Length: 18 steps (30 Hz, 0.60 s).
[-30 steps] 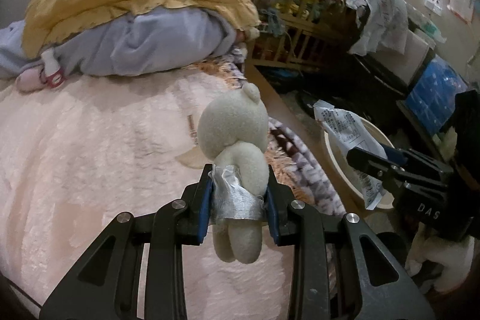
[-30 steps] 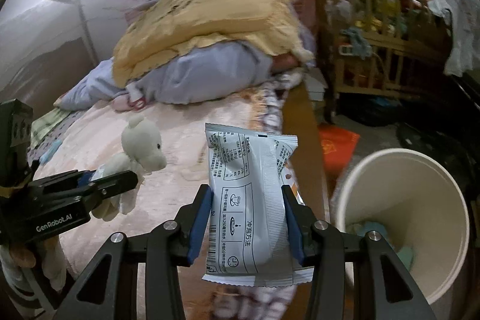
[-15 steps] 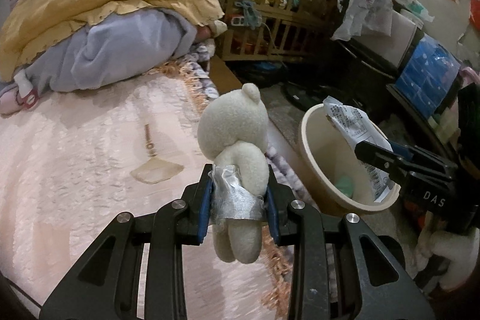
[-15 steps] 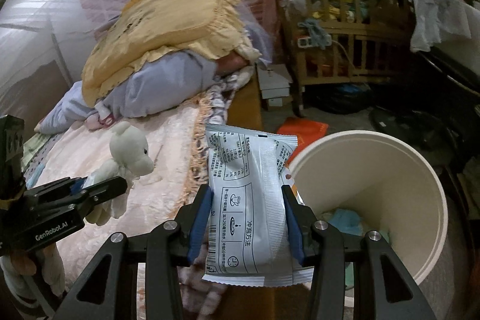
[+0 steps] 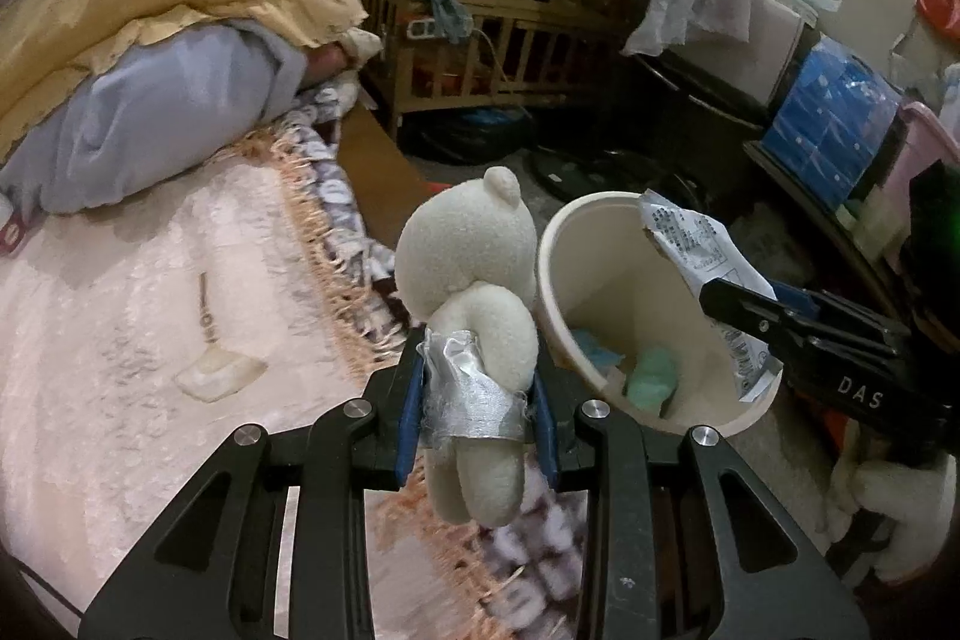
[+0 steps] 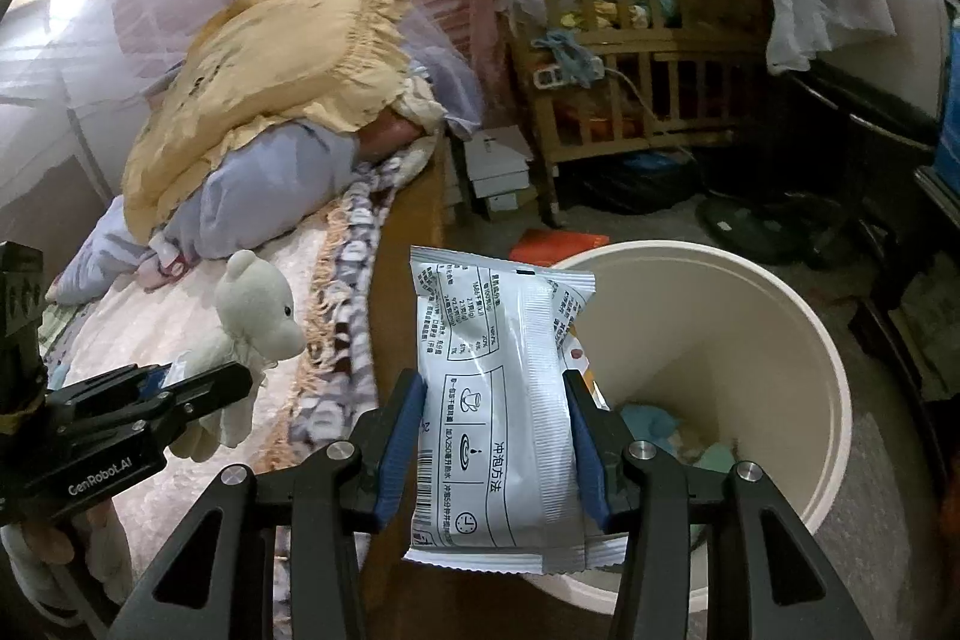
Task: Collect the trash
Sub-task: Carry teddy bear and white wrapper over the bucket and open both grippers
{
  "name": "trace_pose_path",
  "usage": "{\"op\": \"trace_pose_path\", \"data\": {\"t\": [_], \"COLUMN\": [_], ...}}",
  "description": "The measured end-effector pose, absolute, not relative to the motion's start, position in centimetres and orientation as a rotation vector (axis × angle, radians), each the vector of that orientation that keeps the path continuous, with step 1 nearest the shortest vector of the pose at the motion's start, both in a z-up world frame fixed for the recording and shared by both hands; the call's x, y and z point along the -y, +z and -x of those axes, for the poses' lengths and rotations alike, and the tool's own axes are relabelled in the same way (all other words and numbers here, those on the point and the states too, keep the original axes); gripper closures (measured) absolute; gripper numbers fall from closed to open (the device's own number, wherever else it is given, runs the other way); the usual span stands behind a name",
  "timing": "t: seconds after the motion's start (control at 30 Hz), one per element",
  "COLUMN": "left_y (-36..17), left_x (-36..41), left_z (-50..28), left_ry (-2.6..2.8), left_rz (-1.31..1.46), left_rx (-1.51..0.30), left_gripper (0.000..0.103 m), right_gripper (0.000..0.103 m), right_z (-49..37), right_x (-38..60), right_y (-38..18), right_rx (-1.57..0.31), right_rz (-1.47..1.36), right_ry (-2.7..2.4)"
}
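The right tongs (image 6: pixel 495 451) are clamped on a white printed packet (image 6: pixel 501 400), held upright at the near rim of the cream bin (image 6: pixel 834 382), which sits at about four o'clock in the right wrist view and already has some blue-green scraps at its bottom. The left tongs (image 5: pixel 477 415) grip a small white plush bear (image 5: pixel 471 280) around its foil-wrapped middle, just beside the bin's rim, which lies at about three o'clock in that view. To drop the packet cleanly, I judge it best to carry it further over the open mouth until its lower edge clears the rim, then part the tongs fully and let it fall flat, since a light, crinkly pouch could cling to a pad or catch on the lip. The bear should stay clear of the opening meanwhile. The bin stands on the floor beside a bed (image 5: pixel 120 340) spread with a pale pink fringed cover, with a yellow pillow (image 6: pixel 282 64) on a lavender bundle at eleven o'clock. A wooden crib (image 6: pixel 636 58) stuffed with clutter stands at one o'clock, and the room around is crowded and dim.
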<state>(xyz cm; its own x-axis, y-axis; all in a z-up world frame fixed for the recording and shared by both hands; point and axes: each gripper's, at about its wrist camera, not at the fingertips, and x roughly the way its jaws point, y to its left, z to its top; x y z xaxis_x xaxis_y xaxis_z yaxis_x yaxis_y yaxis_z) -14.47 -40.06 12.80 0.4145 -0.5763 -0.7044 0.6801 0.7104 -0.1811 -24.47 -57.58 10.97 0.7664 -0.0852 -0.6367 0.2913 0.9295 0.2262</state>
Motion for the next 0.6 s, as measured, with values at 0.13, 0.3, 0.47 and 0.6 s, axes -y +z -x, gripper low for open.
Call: {"op": "trace_pose_path", "data": {"t": [0.13, 0.3, 0.47, 0.6], "left_y": [12.7, 12.4, 12.1, 11.9], "left_x": [41.8, 43.5, 44.9, 46.2], "left_z": [14.5, 14.6, 14.7, 14.6], "left_ry": [-0.814, -0.830, -0.849, -0.866], "left_rz": [-0.154, -0.165, -0.173, -0.162], "left_rx": [-0.830, -0.839, -0.852, -0.867], "left_gripper": [0.075, 0.074, 0.075, 0.075], "right_gripper": [0.058, 0.058, 0.058, 0.058], "right_z": [24.9, 25.6, 25.9, 26.3], "right_x": [58.7, 60.3, 61.2, 61.9], "right_y": [10.7, 10.2, 9.9, 9.8], "right_rx": [-0.668, -0.665, -0.666, -0.658], "right_rz": [-0.343, -0.376, -0.391, -0.413], "right_ry": [-0.228, -0.252, -0.267, -0.282]}}
